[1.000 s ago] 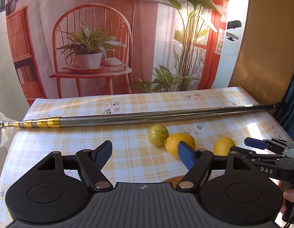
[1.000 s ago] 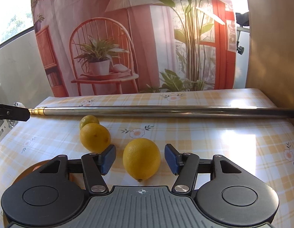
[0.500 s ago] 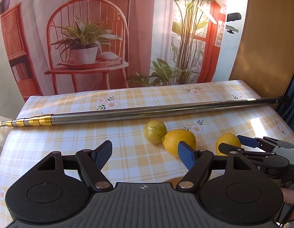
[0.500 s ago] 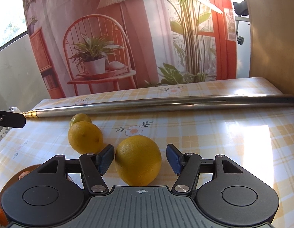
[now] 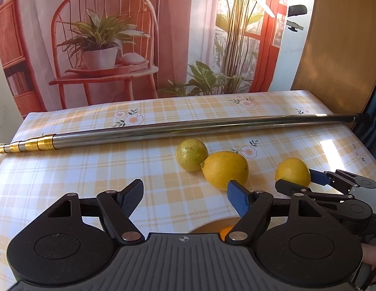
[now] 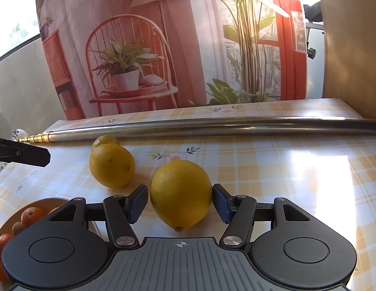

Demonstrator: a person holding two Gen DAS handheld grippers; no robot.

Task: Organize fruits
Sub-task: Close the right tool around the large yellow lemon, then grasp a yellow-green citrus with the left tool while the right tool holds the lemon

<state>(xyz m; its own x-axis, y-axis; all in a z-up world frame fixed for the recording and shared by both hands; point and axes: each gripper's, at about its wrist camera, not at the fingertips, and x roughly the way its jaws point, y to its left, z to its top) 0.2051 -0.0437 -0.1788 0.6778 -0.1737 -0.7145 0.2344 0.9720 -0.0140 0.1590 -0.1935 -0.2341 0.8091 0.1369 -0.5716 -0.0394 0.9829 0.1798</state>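
Three lemons lie on the checked tablecloth. A greenish lemon [image 5: 191,154] touches a larger yellow lemon [image 5: 225,169]. The third lemon [image 5: 292,171] [image 6: 180,191] rests on the table between the fingers of my right gripper [image 6: 180,202] [image 5: 309,181]. That gripper is open: its right pad touches the peel and the left pad stands a hair off it. My left gripper [image 5: 184,194] is open and holds nothing; it hovers just short of the yellow lemon. Both other lemons show in the right wrist view, the yellow lemon [image 6: 112,165] in front of the greenish lemon [image 6: 105,140].
A long metal telescopic pole [image 5: 188,128] [image 6: 212,126] lies across the table behind the lemons. A tan plate [image 6: 49,202] [image 5: 207,226] holding small oranges [image 6: 32,214] sits at the near edge, between the grippers. A printed backdrop stands behind the table, and a wooden panel at right.
My right gripper has moved forward, so the lemon now sits deeper between its fingers, with its opening unchanged. The left gripper has shifted slightly toward the lemons, still open.
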